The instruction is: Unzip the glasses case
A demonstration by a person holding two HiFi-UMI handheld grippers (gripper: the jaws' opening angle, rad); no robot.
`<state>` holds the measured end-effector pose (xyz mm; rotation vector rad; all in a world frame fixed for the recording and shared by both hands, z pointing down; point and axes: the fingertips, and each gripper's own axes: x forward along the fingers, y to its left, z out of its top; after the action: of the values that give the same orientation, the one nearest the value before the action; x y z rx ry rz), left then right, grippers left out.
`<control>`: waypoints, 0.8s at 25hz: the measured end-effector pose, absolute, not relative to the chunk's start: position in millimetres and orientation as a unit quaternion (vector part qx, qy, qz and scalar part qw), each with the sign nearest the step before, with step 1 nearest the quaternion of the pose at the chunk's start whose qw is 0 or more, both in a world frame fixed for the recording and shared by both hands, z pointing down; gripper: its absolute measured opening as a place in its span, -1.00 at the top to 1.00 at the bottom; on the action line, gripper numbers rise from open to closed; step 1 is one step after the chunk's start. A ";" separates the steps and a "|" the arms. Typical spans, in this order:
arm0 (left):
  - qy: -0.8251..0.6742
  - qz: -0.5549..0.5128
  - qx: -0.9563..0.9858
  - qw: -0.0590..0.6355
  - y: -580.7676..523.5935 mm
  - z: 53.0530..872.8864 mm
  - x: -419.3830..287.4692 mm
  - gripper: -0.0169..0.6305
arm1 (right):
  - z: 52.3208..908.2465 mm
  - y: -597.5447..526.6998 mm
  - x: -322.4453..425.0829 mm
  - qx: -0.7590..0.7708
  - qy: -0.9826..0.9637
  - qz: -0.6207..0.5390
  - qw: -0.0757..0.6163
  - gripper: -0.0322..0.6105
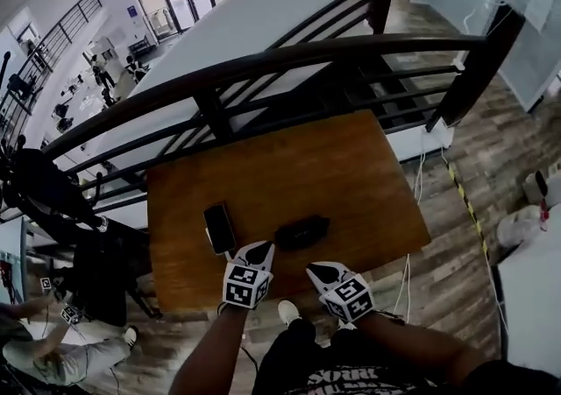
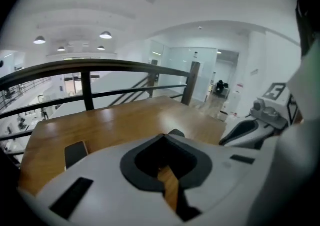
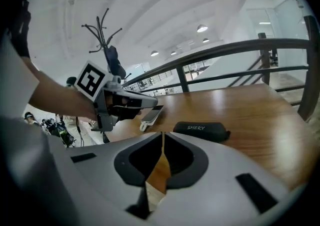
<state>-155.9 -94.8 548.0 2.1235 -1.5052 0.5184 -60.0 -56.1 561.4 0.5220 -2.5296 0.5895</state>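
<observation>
**Both grippers closed and empty, case lying just ahead**

The phone lies flat on the tabletop, to the left of the left gripper and a little beyond its tips. In the left gripper view the phone sits well off to the left of the fingers.

Those fingers are pressed together tip to tip. Only a thin slit of wood shows between them, and nothing is held. They sit over the near edge of the tabletop; whether they touch the wood cannot be told.

The black case lies flat on the tabletop, closed as far as can be seen. It is just beyond and to the right of the left fingertips, and ahead and to the left of the right ones, apart from both. From the left gripper view only a small dark hump of the case peeks over the tips. In the right gripper view the case lies crosswise ahead of the tips and slightly to their right, with white lettering on its side.

The right gripper is also over the near edge. Its fingers are closed to a narrow slit with nothing between them. To their left that view shows the left gripper with its marker cube, and the phone beyond it.

A dark railing runs past the far edge of the tabletop.
</observation>
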 end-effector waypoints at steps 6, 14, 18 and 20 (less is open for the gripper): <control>-0.454 0.230 0.826 0.242 -127.0 587.4 -153.3 0.94 | 632.3 -65.3 -100.6 0.230 -0.891 0.259 0.295 0.90; -0.368 0.259 0.837 0.312 -146.6 630.0 -139.4 0.94 | 680.5 -69.0 -137.8 0.258 -0.863 0.228 0.371 0.67; -0.349 0.290 0.830 0.326 -149.8 648.9 -141.3 0.94 | 691.4 -77.4 -145.4 0.295 -0.846 0.233 0.378 0.67; -0.355 0.299 0.824 0.325 -153.6 653.9 -144.5 0.94 | 697.1 -82.7 -145.1 0.310 -0.838 0.235 0.384 0.67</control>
<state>-144.5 -153.6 653.9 2.1604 -0.9300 0.7835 -145.1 -82.7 697.1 0.7887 -2.1344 0.5978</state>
